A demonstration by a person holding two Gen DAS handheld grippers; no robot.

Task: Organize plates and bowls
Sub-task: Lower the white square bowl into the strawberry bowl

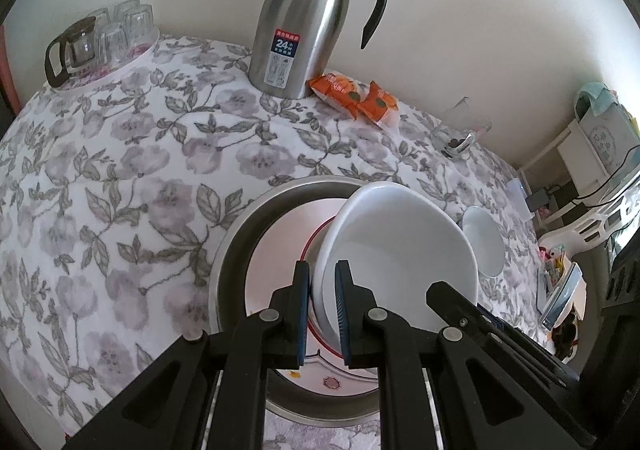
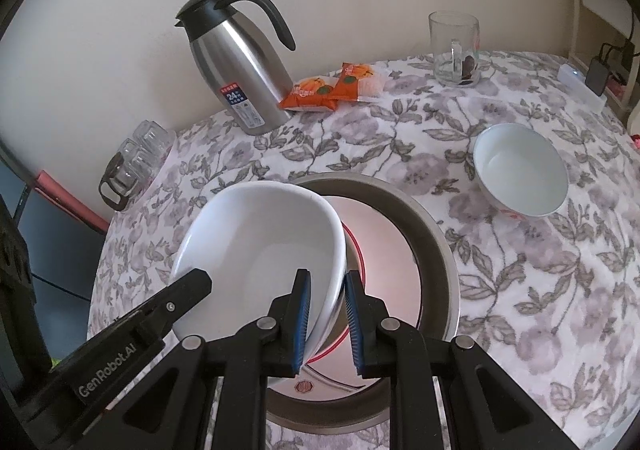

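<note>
Both grippers pinch one white bowl (image 1: 396, 246) by its rim: left gripper (image 1: 323, 314) on one side, right gripper (image 2: 327, 320) on the opposite, jaws nearly closed with the bowl wall between the pads. Bowl tilted over red-rimmed plate (image 2: 384, 250) in metal pan (image 2: 436, 234); second bowl (image 2: 520, 169) on tablecloth (image 1: 120, 169), well apart

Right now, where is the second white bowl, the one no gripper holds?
The small white bowl stands alone on the flowered tablecloth, in the right wrist view right of the metal basin, in front of the glass mug.
</note>
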